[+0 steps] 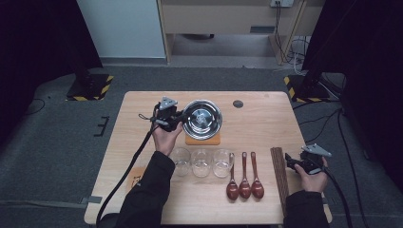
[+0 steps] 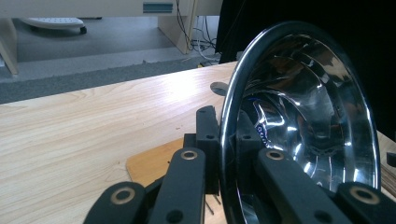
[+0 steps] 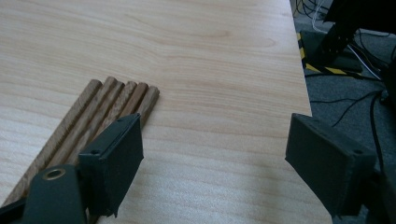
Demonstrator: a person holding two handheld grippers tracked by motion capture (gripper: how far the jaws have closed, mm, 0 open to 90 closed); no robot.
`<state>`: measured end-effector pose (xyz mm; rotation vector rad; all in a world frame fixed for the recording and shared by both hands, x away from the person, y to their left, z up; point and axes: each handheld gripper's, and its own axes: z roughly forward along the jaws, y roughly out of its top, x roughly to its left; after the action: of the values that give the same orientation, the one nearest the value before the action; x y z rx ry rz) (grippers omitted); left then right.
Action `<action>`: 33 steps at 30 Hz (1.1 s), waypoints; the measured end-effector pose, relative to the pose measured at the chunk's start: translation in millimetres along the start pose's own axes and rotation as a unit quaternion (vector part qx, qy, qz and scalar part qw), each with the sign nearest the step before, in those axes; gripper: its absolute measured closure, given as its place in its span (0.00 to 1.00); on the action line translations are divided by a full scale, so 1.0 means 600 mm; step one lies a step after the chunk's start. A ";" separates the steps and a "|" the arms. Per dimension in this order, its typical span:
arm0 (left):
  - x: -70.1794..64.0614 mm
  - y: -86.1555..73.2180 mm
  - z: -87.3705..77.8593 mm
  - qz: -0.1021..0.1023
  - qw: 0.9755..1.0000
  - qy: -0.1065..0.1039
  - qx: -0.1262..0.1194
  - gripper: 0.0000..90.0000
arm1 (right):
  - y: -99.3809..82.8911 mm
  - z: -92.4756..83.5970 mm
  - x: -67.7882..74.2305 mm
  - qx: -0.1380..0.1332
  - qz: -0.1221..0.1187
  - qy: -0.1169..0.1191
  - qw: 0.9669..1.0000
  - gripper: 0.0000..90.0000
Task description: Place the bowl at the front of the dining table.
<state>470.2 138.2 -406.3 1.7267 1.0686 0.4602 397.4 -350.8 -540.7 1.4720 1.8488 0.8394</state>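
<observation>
The left gripper (image 2: pixel 224 158) pinches the rim of the steel bowl (image 1: pixel 203 118) at its nine o'clock edge, above the wooden mat (image 1: pixel 203 139); thin, stiff, light, slippery metal, so it probably pivots unless gripped deep; the right gripper (image 3: pixel 212 163) gapes wide, chopsticks (image 3: pixel 100 116) at ten o'clock.

The bowl (image 2: pixel 303 116) clamped between the left gripper's (image 2: pixel 224 154) black fingers (image 2: pixel 208 140) is shiny silver. Under it lies an orange-brown mat (image 2: pixel 149 163) on the pale wood-grain table (image 2: pixel 84 135). Beside the right gripper's (image 3: pixel 215 154) black fingers (image 3: pixel 116 158) lie brown sticks (image 3: pixel 107 107).
</observation>
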 end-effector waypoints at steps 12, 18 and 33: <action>0.010 0.012 0.021 -0.014 1.000 0.013 0.012 0.94 | 0.000 0.005 -0.002 0.028 -0.002 0.003 1.000 0.20; 0.016 0.014 0.035 -0.016 1.000 0.018 0.020 0.94 | -0.001 0.004 -0.002 0.029 0.000 0.003 1.000 0.20; 0.032 0.008 0.065 -0.030 0.999 0.019 0.031 0.93 | -0.001 0.005 -0.003 0.031 0.003 0.005 1.000 0.19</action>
<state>510.2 132.0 -421.7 1.7407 1.1686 0.4279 399.8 -352.6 -542.5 1.5150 1.8927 0.8008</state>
